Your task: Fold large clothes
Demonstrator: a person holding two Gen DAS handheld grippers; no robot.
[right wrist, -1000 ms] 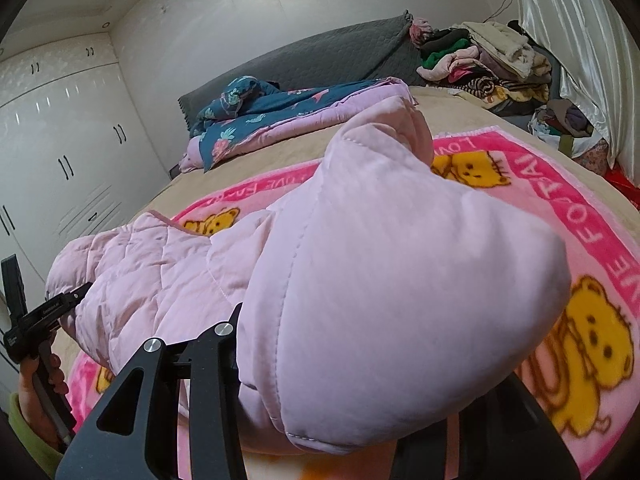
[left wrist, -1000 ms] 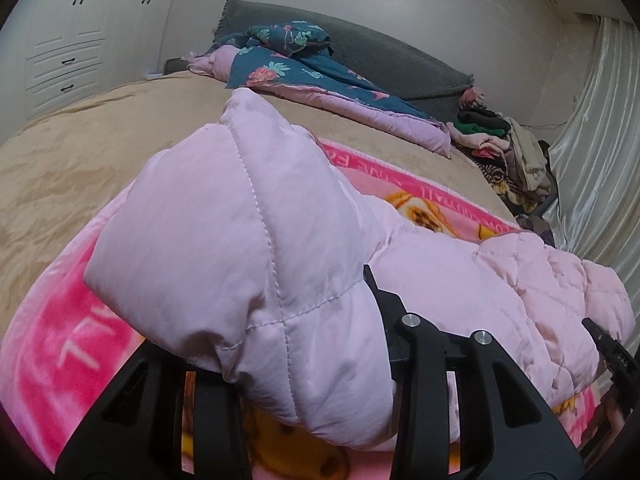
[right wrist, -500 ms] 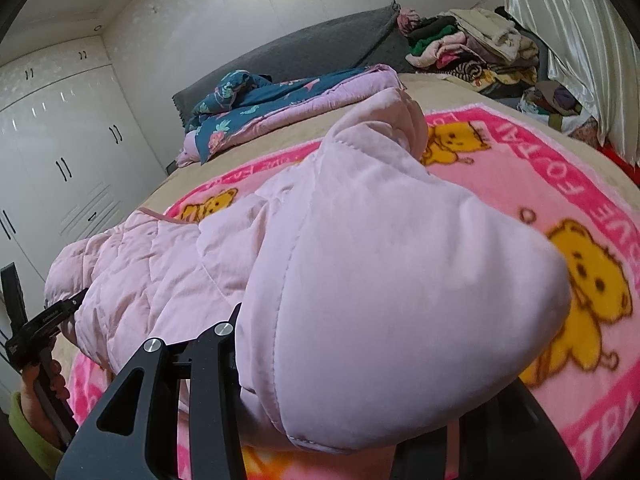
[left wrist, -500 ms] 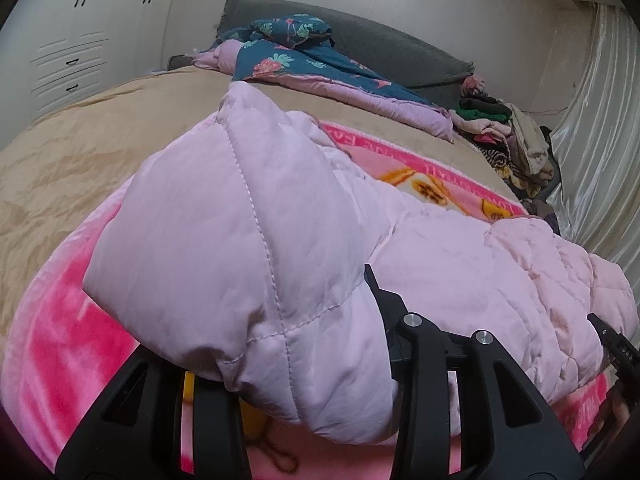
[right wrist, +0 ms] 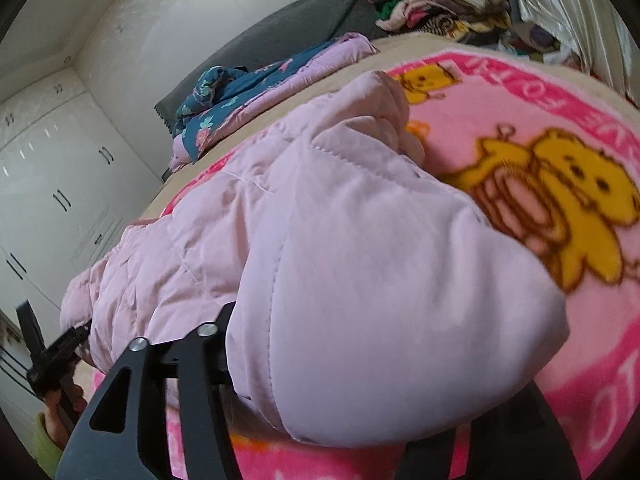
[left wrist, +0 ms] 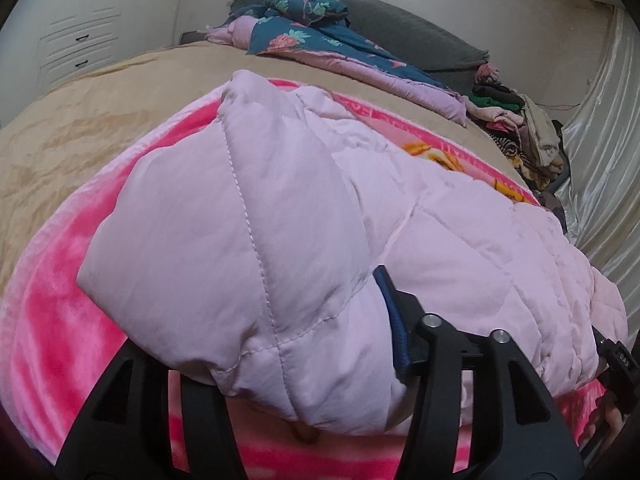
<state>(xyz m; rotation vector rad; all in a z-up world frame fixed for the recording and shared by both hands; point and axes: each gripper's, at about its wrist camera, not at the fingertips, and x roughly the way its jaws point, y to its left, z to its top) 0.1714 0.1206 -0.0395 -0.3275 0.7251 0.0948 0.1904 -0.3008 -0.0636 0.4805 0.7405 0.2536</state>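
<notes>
A pale pink quilted puffer jacket (left wrist: 460, 240) lies across a pink cartoon-bear blanket (left wrist: 60, 320) on the bed. One folded end bulges between the fingers of my left gripper (left wrist: 272, 300), whose jaws are opening; the blue pad (left wrist: 394, 320) of its right finger shows bare beside the fabric. The other end of the jacket (right wrist: 360, 280) fills my right gripper (right wrist: 372, 340), jaws also opening, with its right finger hidden under the cloth. Both ends rest low on the blanket (right wrist: 520, 140).
A beige bed cover (left wrist: 100, 120) surrounds the blanket. A blue floral quilt (left wrist: 312, 36) lies against the grey headboard (left wrist: 420, 36). A clothes pile (left wrist: 520, 120) sits by the curtain at right. White wardrobes (right wrist: 48, 184) stand along the wall.
Both grippers sank toward the blanket with the jacket ends, and the right one rolled. The jaws widened, and the left gripper's blue pad has come into view.
</notes>
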